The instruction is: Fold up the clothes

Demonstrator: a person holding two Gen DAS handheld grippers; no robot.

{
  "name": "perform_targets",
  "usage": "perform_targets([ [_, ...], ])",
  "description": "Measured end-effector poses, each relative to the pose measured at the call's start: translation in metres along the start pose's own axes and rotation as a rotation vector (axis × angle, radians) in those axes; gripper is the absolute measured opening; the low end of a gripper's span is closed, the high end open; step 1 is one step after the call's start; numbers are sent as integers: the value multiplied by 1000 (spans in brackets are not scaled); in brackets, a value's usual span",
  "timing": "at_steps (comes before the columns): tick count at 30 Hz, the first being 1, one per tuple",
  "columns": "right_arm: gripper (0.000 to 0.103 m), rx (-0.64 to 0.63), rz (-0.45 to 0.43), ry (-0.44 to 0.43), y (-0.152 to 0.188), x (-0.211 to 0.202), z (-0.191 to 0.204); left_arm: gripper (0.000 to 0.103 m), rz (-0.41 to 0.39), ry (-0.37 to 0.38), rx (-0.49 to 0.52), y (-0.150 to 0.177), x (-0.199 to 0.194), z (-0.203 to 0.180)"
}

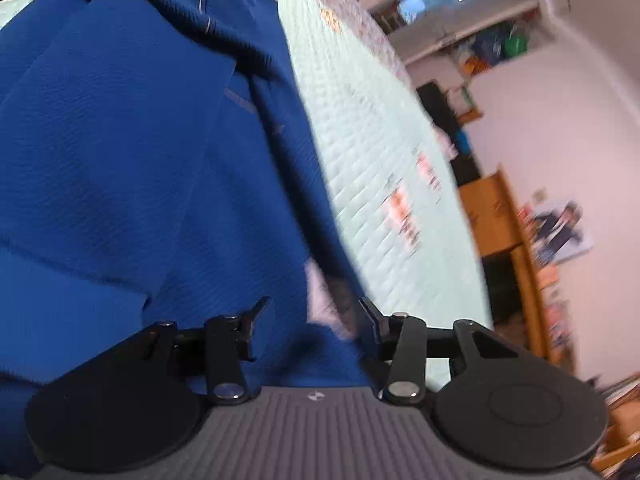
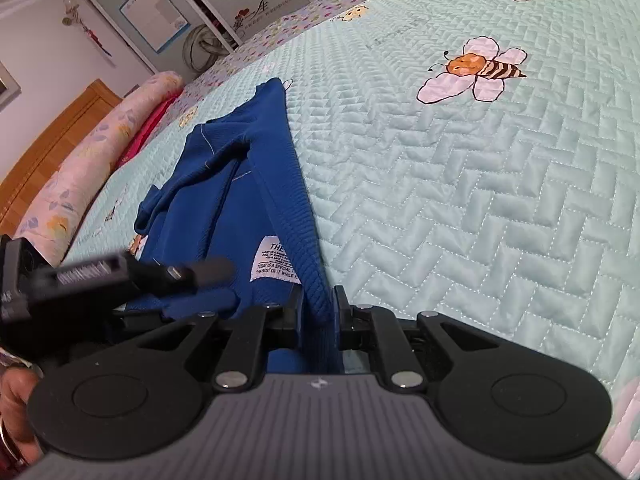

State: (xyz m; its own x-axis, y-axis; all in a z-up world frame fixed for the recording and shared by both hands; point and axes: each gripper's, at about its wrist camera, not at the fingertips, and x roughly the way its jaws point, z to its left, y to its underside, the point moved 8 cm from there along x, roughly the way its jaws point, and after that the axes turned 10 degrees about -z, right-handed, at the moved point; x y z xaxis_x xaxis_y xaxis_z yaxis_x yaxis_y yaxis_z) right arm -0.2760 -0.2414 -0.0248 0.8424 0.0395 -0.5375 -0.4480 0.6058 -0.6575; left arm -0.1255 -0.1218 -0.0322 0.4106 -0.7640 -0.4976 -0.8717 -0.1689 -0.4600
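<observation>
The right tongs pinch the ribbed hem of the blue sweater on the quilted bed; the left tongs stand spread over blue cloth.

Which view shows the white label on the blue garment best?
The right wrist view: the label is sharp, beside the ribbed hem on the blue garment. The left wrist view shows only blurred blue cloth, with no clear label.

Sweater lies on quilt, pillow behind.

Right tongs pinched close; left tongs spread apart.
</observation>
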Motion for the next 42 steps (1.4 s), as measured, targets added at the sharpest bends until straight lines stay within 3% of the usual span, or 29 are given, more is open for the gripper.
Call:
perform_targets([
  [9,13,18,-19,-38,-4,-4,6,48,-72,-23,-134,-47,43,5],
  [15,13,9,-22,-53,-2,-4,7,46,-80,-22,-194,-66,66,13],
  [16,13,9,-22,-53,-2,-3,6,46,-74,-12,-186,-68,69,11],
  [17,13,5,-22,-51,-1,-3,6,36,-66,-12,-172,-69,71,9],
  [18,13,-1,-22,-51,-1,-3,6,8,-59,-16,-155,-71,73,7],
  [19,13,-14,-23,-48,-1,-3,7,3,-51,-22,-131,-74,73,5],
  [22,13,-82,-27,-37,0,-3,15,5,-32,-26,-27,-85,65,-6],
  [27,13,-301,-45,-55,-2,-7,61,5,-22,-26,246,-115,43,-37],
  [32,13,-492,-33,-124,5,0,123,5,-9,-55,358,-135,21,-31],
  [37,19,-620,77,-127,37,31,149,5,-5,-132,347,-127,11,21],
  [40,22,-560,159,-161,63,51,142,5,-12,-156,270,-121,13,54],
  [42,26,-482,138,-198,64,47,134,5,-27,-136,227,-121,13,64],
])
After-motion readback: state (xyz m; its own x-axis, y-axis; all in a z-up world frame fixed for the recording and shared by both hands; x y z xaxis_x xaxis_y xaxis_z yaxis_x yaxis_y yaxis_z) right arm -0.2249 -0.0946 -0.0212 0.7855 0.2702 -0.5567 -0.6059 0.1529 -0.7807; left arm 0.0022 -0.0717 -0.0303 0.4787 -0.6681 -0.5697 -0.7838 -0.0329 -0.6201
